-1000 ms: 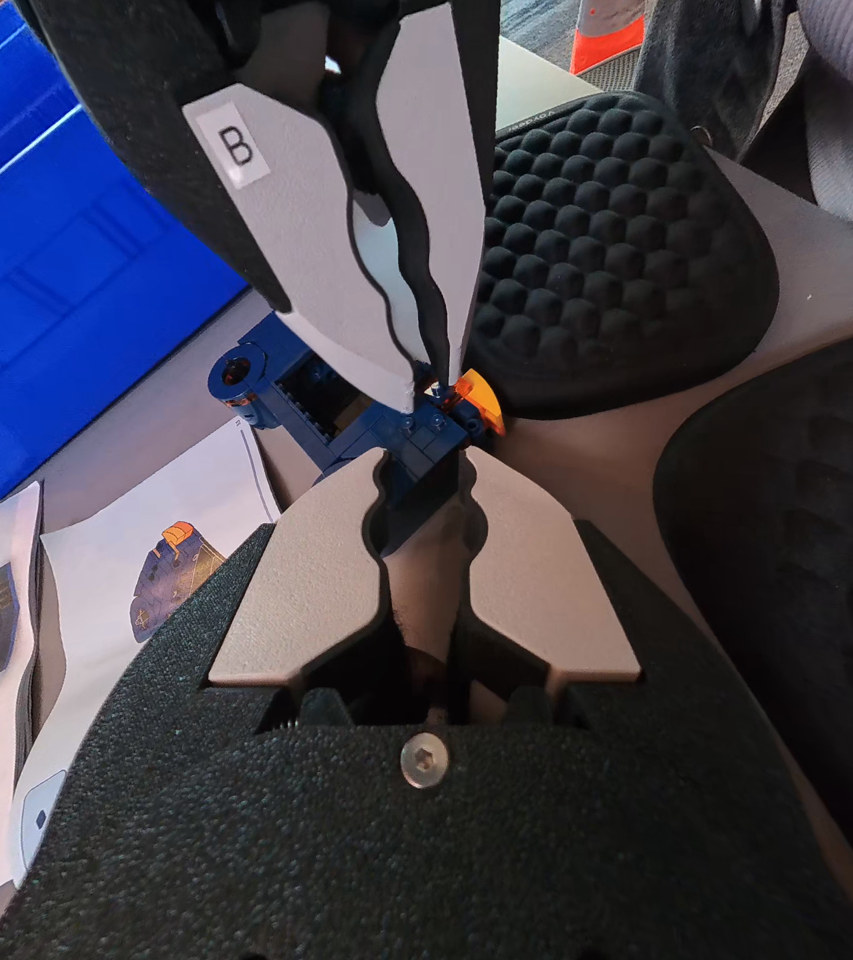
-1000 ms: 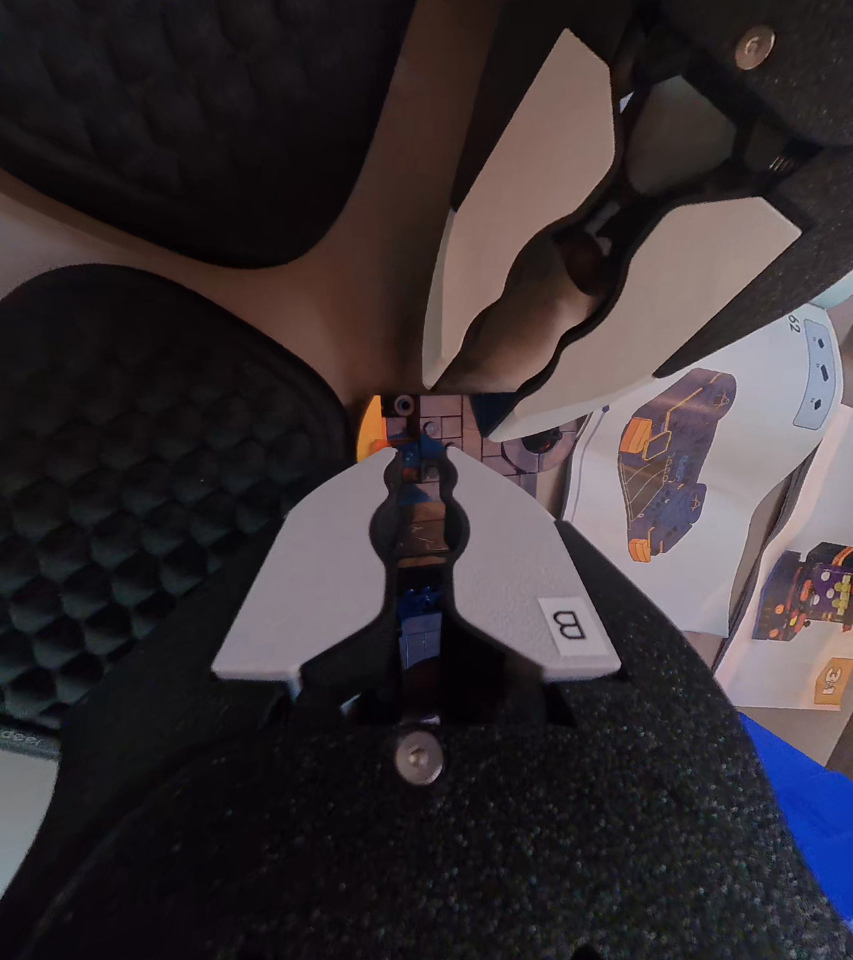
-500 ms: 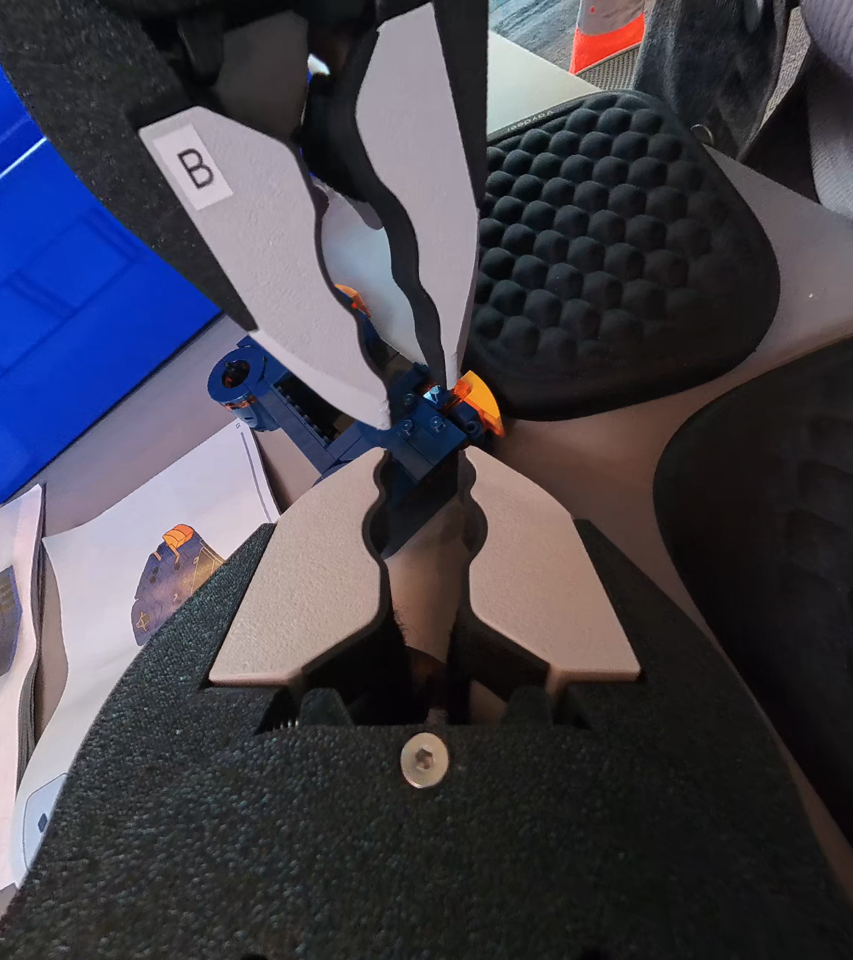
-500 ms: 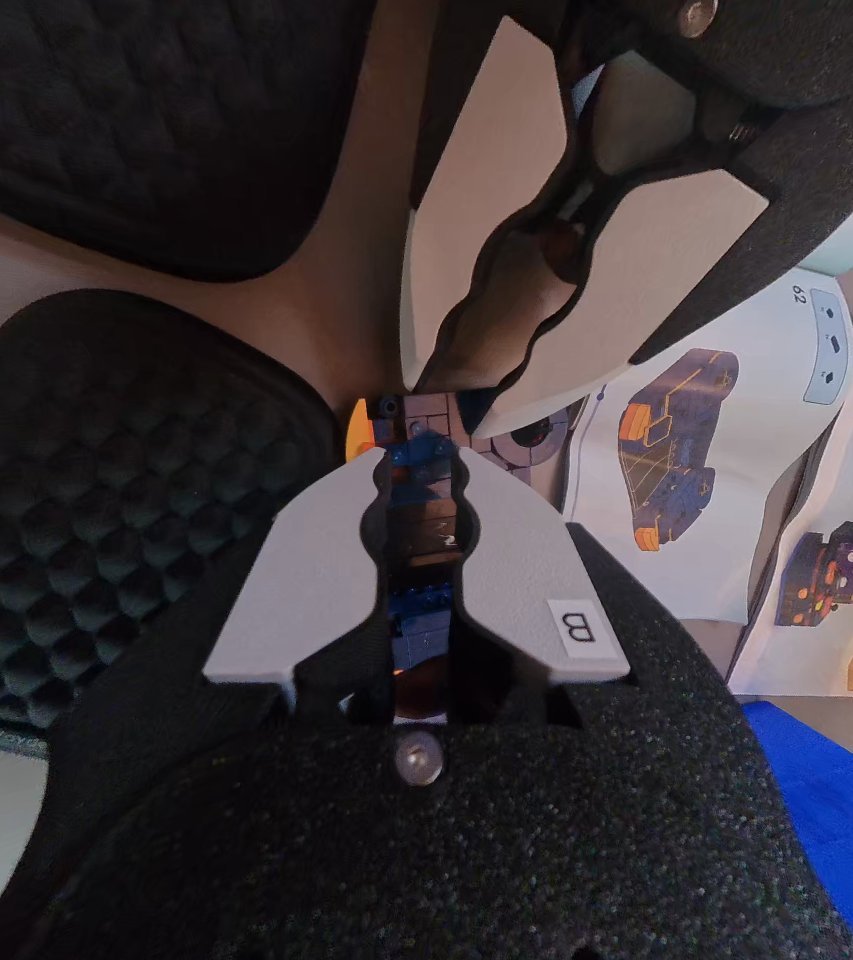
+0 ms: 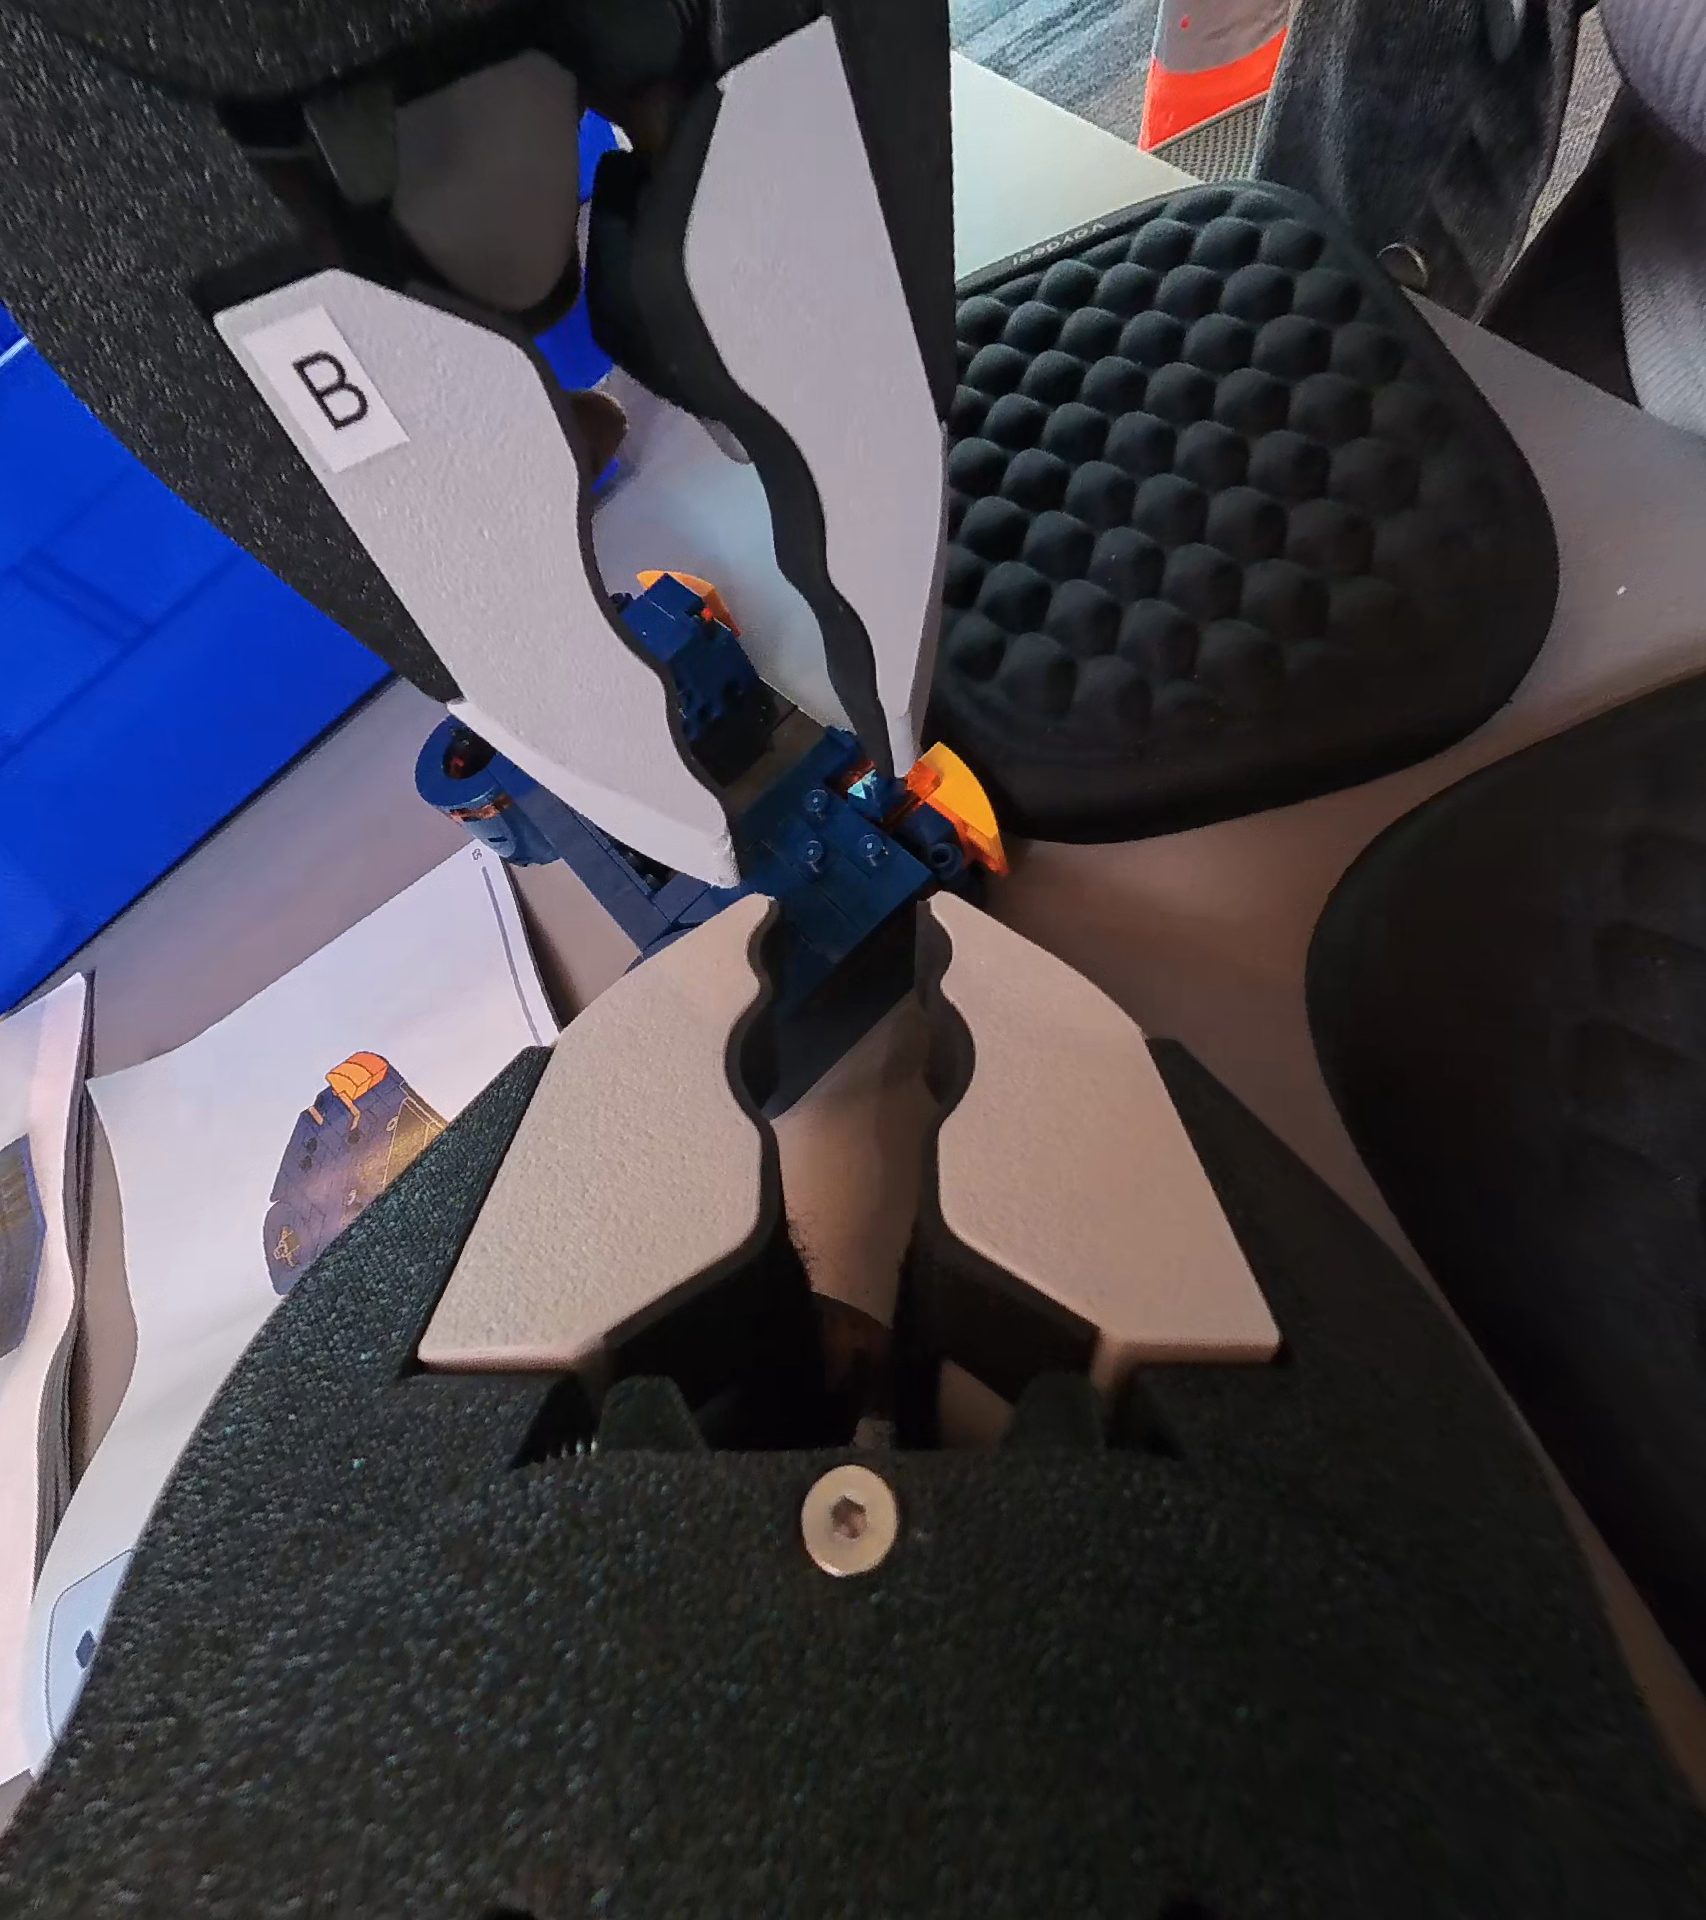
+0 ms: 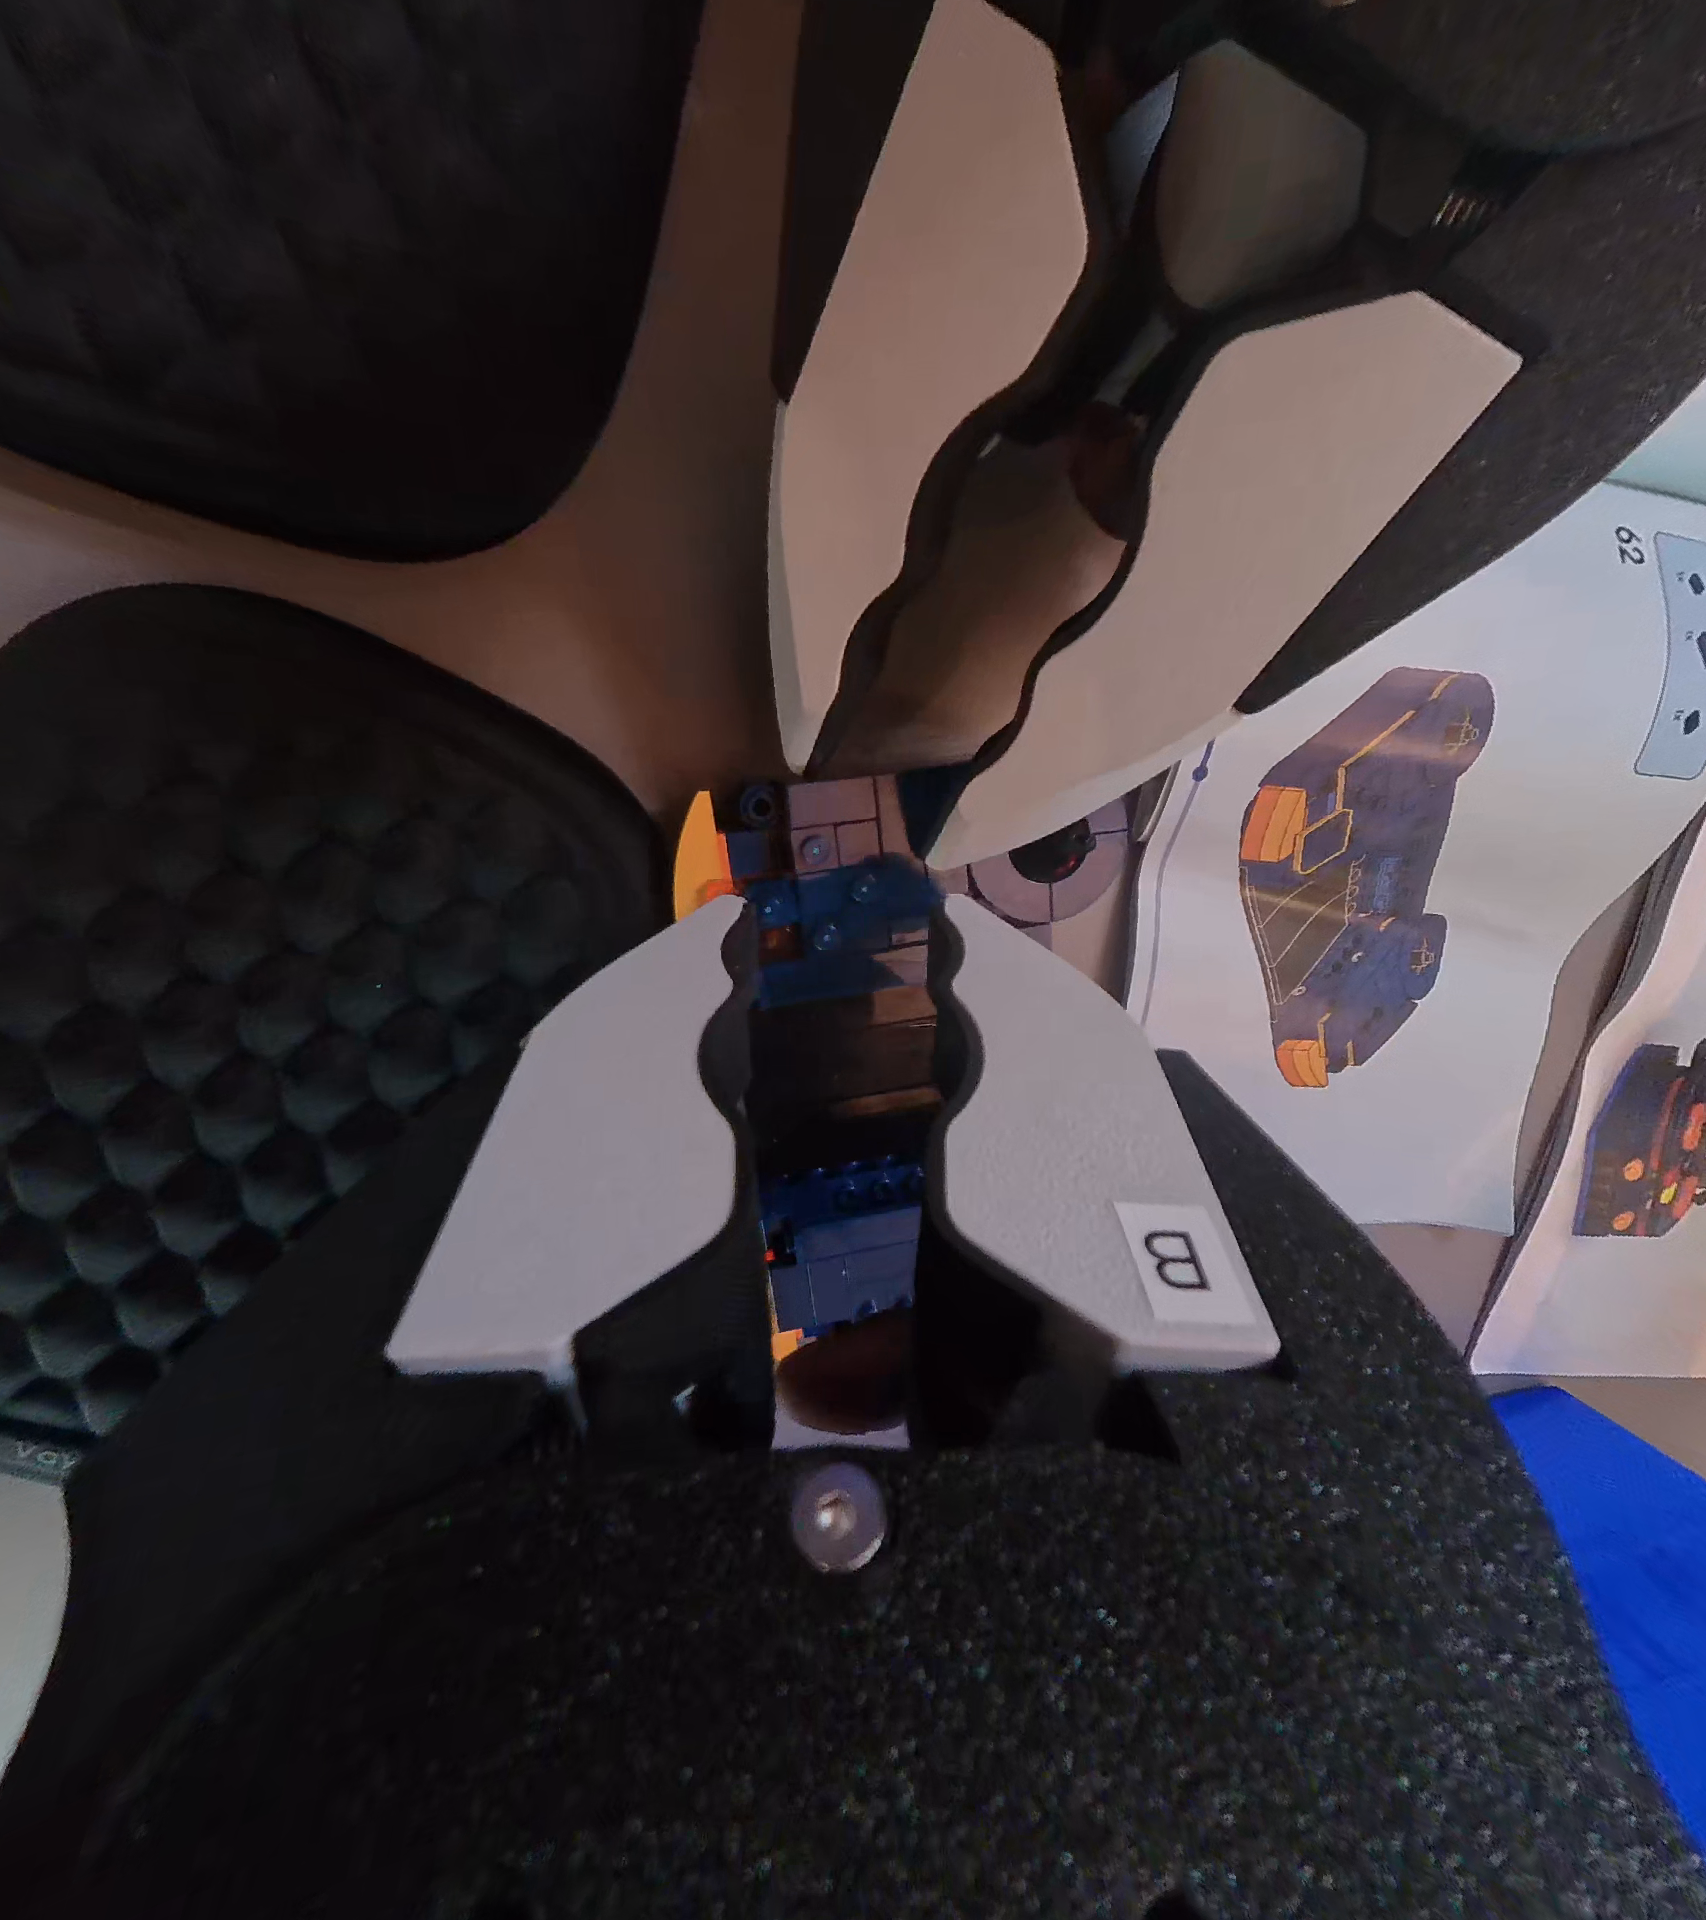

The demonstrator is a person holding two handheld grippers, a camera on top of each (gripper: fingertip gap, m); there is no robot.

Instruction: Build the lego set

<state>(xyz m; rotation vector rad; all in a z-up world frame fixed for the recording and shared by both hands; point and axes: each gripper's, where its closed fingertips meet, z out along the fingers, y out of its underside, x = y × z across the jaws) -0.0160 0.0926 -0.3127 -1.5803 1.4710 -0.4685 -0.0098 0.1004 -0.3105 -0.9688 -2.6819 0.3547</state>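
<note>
Both grippers, left [image 5: 844,925] and right [image 6: 838,920], apparently clamp the lego model [image 5: 828,847].

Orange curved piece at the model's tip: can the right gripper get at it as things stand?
Probably not yet: the right gripper straddles the dark blue lego model, one fingertip beside the orange curved piece.

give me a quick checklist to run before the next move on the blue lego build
1. Left gripper clamped on the blue lego build: ok.
2. Right gripper shut on a blue lego piece: ok.
3. That piece seated on the build's studs: cannot tell, the fingers hide the joint.
4. Orange curved piece on the build's end: ok.
5. Instruction booklet open in view: ok.
6. Room beside the black dimpled pad: cannot tell, the orange end looks very close to it.
</note>
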